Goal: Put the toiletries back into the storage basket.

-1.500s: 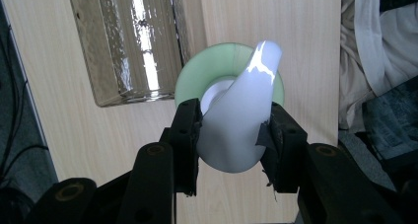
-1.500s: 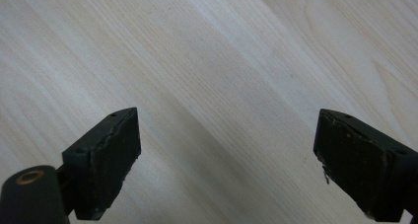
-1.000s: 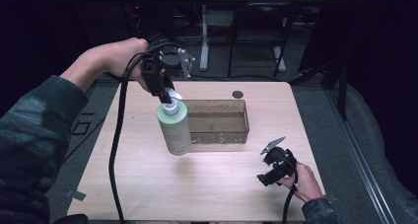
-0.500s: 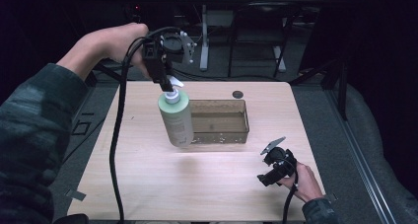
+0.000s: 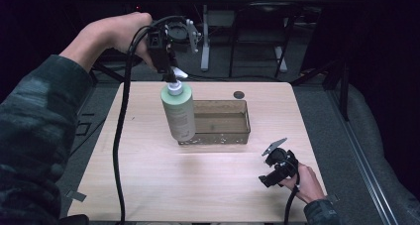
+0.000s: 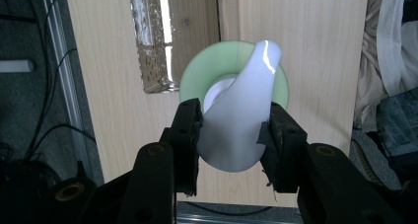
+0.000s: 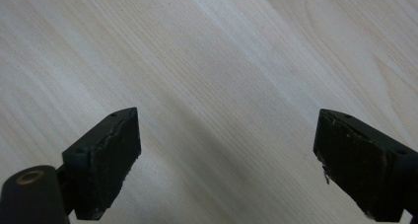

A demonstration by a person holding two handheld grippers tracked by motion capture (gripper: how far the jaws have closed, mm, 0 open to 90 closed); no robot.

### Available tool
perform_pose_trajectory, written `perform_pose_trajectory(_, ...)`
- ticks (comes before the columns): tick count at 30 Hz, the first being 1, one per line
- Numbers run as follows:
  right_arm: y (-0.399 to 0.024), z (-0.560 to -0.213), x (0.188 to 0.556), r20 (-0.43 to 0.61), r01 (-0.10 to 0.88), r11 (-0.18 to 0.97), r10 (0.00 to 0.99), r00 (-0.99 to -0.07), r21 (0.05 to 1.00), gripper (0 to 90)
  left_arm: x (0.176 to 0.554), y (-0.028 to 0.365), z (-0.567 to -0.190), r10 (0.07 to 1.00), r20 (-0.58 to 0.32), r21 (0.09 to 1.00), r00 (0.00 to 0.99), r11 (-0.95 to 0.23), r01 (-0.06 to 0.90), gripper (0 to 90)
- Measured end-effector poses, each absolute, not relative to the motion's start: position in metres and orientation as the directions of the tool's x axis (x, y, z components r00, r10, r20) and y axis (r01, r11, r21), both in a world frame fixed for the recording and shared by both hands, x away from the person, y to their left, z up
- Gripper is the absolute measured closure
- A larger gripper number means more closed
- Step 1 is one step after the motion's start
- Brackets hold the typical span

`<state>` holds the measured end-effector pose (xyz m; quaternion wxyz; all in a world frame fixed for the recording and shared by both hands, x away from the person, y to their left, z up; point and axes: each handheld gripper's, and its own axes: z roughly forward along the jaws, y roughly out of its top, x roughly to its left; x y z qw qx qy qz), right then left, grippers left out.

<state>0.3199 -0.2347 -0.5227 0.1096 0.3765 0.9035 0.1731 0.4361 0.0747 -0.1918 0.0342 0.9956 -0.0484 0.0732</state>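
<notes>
Table [image 5: 148, 185]: pale wood, mostly bare. Shallow clear tray [image 5: 245, 120] sits near the far middle, looks empty.

Bottle [image 5: 179, 111]: pale green pump bottle, hanging clear of the table just in front of the tray's left end, tilted slightly, base nearer the person. Rigid plastic, smooth sides; judging by its size, moderately heavy if full. It hangs entirely from the white pump head [image 6: 241, 115], which is glossy and tapered, so slip or swing is the risk. A hold on the neck under the pump, or across the body, would be surer; jaws might not span the body.

Left gripper [image 6: 231, 135]: pointing down, both pads clamped on the sides of the pump head, spout sticking out forward between them. Nothing else carries the bottle's weight.

Right gripper [image 5: 274, 161]: resting low at the table's near right corner, well apart from the bottle. Jaws spread wide, nothing between them, only bare wood beneath.

Small dark round spot [image 5: 239, 94] on the table behind the tray; can't tell what it is.
</notes>
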Motion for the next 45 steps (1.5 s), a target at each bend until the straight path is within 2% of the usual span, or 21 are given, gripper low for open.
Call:
perform_pose_trajectory(23, -0.234, -0.524, 0.319, -0.069, 0.643, 0.661, 0.716, -0.694, 0.387, 10.4, 0.46, 0.06, -0.197, -0.057, 0.171, 0.031, 0.984, -0.998, -0.063, 62.9)
perform_pose_trajectory(45, -0.235, -0.524, 0.317, -0.067, 0.646, 0.657, 0.719, -0.692, 0.388, 10.5, 0.482, 0.059, -0.209, -0.008, 0.209, 0.061, 0.978, -0.998, -0.021, 62.9)
